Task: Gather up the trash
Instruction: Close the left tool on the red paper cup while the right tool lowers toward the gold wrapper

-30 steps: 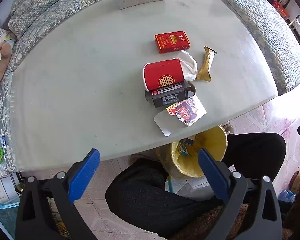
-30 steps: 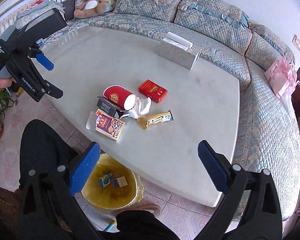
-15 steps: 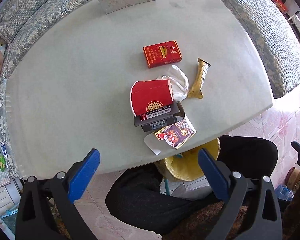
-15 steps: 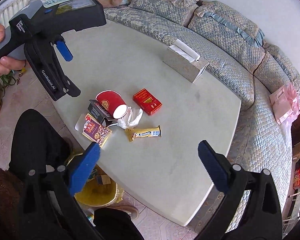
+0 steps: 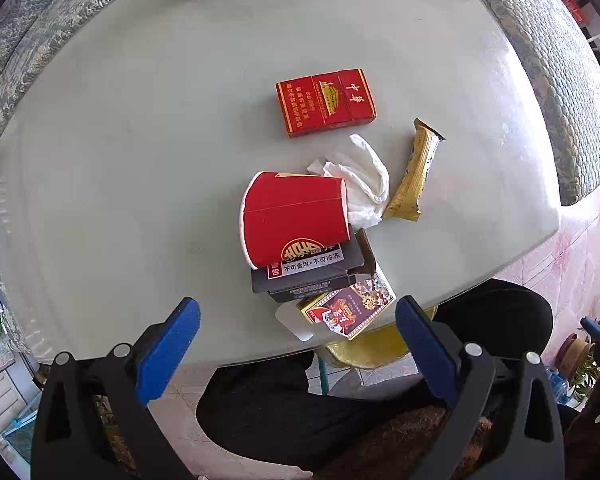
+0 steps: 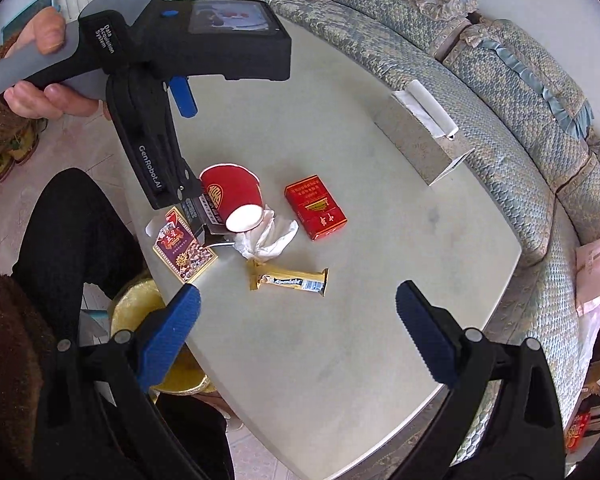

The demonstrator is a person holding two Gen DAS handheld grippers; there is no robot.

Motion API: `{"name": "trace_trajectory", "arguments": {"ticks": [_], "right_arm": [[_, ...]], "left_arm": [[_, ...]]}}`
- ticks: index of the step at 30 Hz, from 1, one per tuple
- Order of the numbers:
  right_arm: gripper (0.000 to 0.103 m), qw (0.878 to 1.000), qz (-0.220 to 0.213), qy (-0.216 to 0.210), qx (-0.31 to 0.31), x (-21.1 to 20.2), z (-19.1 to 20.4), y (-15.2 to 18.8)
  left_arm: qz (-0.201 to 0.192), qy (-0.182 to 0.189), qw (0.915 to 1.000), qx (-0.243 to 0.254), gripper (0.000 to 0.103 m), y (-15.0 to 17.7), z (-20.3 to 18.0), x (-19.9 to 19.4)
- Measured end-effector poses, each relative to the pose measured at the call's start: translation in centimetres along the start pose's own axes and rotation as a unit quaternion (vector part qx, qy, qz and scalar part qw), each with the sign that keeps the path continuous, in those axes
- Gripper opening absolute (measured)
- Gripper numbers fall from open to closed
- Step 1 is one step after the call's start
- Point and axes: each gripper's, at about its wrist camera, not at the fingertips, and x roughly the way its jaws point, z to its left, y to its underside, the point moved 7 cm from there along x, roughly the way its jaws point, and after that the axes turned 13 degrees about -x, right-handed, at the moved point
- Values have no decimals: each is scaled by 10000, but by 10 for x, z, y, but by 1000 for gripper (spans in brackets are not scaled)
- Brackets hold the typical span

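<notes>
Trash lies in a cluster near the table's front edge: a red paper cup (image 5: 296,216) on its side resting on a black box (image 5: 312,276), a patterned card packet (image 5: 350,308), a crumpled white tissue (image 5: 364,180), a gold candy wrapper (image 5: 414,178) and a red cigarette pack (image 5: 326,102). The same cluster shows in the right wrist view: cup (image 6: 230,194), tissue (image 6: 270,238), wrapper (image 6: 288,278), pack (image 6: 316,208). My left gripper (image 5: 296,332) is open and empty, just short of the card packet. My right gripper (image 6: 298,320) is open and empty, near the wrapper.
A yellow-lined trash bin (image 6: 140,308) stands on the floor under the table's front edge, beside the person's black-trousered legs (image 5: 320,400). A tissue box (image 6: 420,136) sits at the table's far side. A curved patterned sofa (image 6: 500,80) wraps the table.
Both grippers have moved forward toward the trash cluster, which now looks larger. The left gripper now hangs over the table edge. Both stay open.
</notes>
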Motion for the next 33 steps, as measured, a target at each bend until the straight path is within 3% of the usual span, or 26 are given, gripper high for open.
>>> {"name": "trace_trajectory", "arguments": {"ticks": [9, 15, 33], "right_arm": [[96, 9936, 381, -632, -851, 61, 13, 5], [96, 9880, 490, -1012, -1061, 87, 13, 6], [96, 9631, 1006, -1462, -2024, 160, 27, 11]], "left_arm": [[347, 80, 9994, -39, 96, -22, -4, 40], [532, 115, 9985, -7, 96, -31, -4, 64], [850, 376, 9956, -119, 96, -42, 11, 102]]}}
